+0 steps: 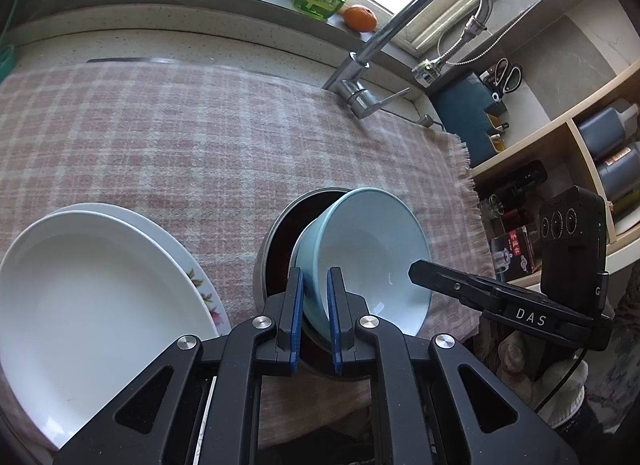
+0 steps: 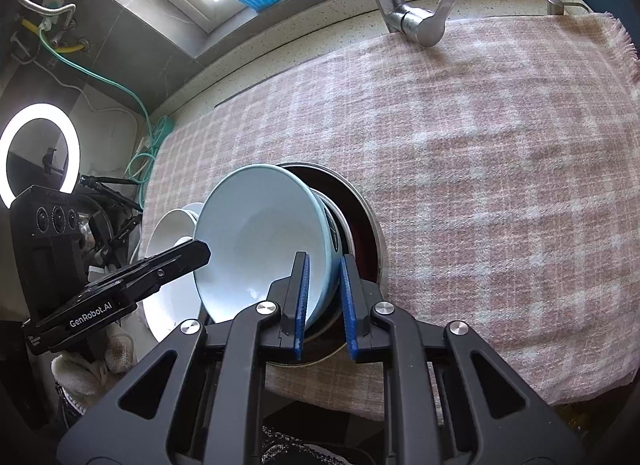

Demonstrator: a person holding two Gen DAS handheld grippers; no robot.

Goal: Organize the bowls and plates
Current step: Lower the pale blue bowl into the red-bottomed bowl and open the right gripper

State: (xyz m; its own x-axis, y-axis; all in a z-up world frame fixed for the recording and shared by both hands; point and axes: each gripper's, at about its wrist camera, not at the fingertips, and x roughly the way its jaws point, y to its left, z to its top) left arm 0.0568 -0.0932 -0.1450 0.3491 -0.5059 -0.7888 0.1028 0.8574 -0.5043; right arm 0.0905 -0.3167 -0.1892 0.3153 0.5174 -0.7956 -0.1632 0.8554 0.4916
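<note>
Pale blue glazed ceramic, the round bowl (image 1: 372, 253) is the thing in hand: it hangs tilted over a shallow round metal pan with a dark inside (image 1: 280, 241) that sits on the pink-and-cream checked woollen cloth (image 1: 180, 133) spread over the desk, and each tool grips it by the rim from an opposite side. The left gripper (image 1: 316, 317) has its blue-padded jaws pinching the near wall of the bowl, one pad inside and one outside; the right gripper (image 2: 324, 305) does the same on its own side, jaws nearly pressed together with only the thin wall between. I judge the bowl stiff, fairly heavy for so narrow a bite, smooth and slippery under the pads, and apt to chip if its foot knocks the pan's metal edge, so the rim is the sensible place to hold, deep enough that the pads bear on the flat of the wall and not on the lip alone. A stack of white round ceramic plates (image 1: 92, 285), the lower one flower-patterned at its edge, lies just beside the pan on the same cloth
</note>
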